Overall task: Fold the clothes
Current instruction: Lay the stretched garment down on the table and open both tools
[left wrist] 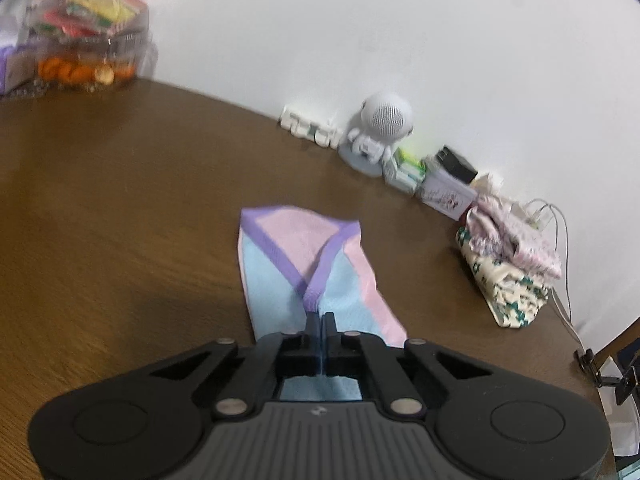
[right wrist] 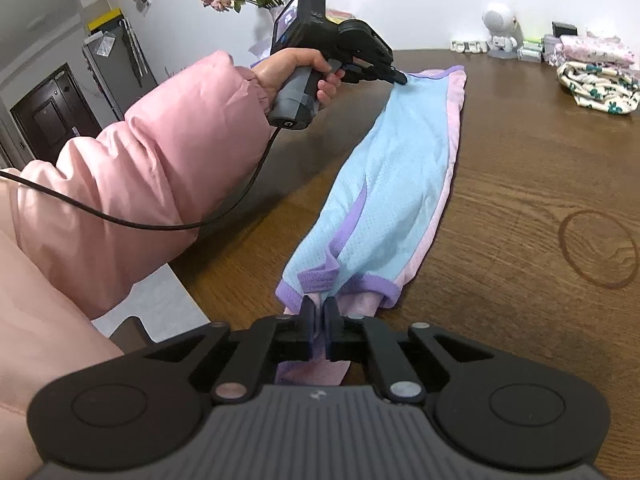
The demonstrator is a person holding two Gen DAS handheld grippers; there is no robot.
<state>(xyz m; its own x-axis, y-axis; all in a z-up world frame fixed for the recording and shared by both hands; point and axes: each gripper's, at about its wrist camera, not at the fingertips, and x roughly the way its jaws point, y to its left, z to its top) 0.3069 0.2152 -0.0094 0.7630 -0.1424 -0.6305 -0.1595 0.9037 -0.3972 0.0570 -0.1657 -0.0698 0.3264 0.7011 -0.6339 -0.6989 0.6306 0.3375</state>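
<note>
Left wrist view: the light blue, pink and purple-trimmed mesh garment [left wrist: 308,264] lies on the brown wooden table [left wrist: 120,208]. It looks light, limp and prone to sagging, so hems and corners are the best holds. The left gripper [left wrist: 319,320] is pressed together, pinching its blue edge.

Right wrist view: the garment stretches long between both tools; the right gripper [right wrist: 319,306] is clamped on the pink end by the purple hem.

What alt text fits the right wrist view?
The right gripper pinches the near end of a blue, pink and purple garment on a brown table; the left gripper, held by a pink-sleeved arm, clamps the far end.
</note>
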